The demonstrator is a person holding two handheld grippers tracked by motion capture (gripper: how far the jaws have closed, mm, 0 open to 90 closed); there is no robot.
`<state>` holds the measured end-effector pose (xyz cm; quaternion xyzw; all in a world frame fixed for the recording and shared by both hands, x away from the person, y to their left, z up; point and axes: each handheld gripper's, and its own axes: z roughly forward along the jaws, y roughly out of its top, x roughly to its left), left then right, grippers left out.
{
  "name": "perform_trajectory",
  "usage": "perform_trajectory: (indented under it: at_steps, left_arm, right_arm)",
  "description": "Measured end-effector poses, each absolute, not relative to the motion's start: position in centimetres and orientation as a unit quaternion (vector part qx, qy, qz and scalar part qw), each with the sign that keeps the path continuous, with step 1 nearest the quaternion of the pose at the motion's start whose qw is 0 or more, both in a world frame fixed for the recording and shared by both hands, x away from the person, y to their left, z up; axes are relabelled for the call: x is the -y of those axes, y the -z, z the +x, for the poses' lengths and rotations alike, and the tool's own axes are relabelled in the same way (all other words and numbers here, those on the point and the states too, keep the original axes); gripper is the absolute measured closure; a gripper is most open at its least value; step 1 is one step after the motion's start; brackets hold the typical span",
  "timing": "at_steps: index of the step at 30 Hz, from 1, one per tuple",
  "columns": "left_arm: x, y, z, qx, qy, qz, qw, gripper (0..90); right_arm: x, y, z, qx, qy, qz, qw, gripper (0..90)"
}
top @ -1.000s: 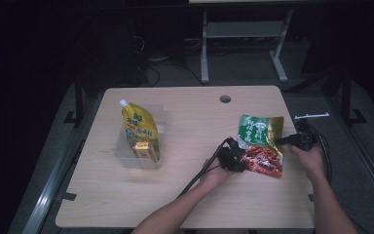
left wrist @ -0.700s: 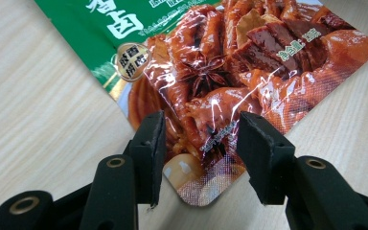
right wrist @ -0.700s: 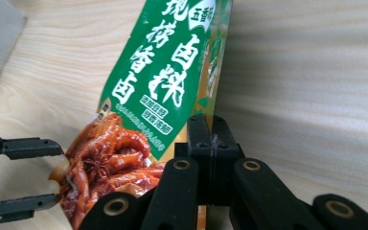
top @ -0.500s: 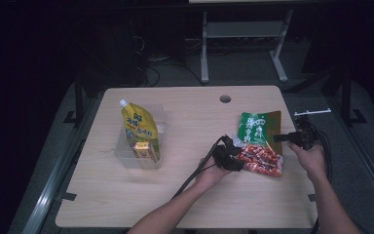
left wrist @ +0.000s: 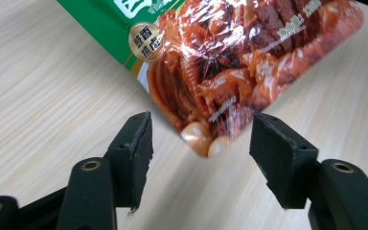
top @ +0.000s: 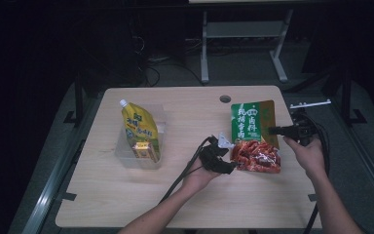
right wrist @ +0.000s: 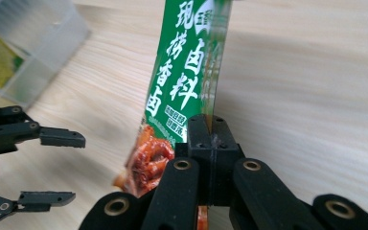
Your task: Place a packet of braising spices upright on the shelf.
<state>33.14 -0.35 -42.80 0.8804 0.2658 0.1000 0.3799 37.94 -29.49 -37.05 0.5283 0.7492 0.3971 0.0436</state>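
Observation:
A seasoning packet [top: 253, 134], green on top and red with a food picture below, stands tilted up off the wooden table [top: 185, 117]. My right gripper [top: 271, 130] is shut on its right edge; in the right gripper view the jaws [right wrist: 210, 127] pinch the thin edge of the packet [right wrist: 187, 76]. My left gripper [top: 230, 158] sits at the packet's lower left corner. Its jaws have just been opening. In the left gripper view the gripper [left wrist: 199, 139] stands apart, with the packet's corner [left wrist: 230, 57] just beyond the pads and untouched. The left gripper [right wrist: 79, 167] also appears in the right gripper view, open.
A clear plastic bin [top: 126, 158] stands at the table's left with a yellow spouted pouch [top: 139, 129] and a small box [top: 143, 150] in it. A cable hole [top: 225, 99] lies near the far edge. Bare tabletop lies between bin and packet.
The right gripper has risen with the packet, tipping it up off the table. The left gripper's jaws have come off the packet's corner and opened, and that hand has drawn back slightly.

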Motion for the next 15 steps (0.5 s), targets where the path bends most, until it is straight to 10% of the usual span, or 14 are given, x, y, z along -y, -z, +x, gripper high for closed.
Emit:
perform_trajectory:
  at_steps: [15]
  left_arm:
    - [-5.7, 41.1, 29.1, -0.255, -0.11, 0.878, 0.39, 33.2]
  right_arm:
    - [24.3, 32.7, 37.1, -0.778, -0.413, 0.467, 0.074, 90.0]
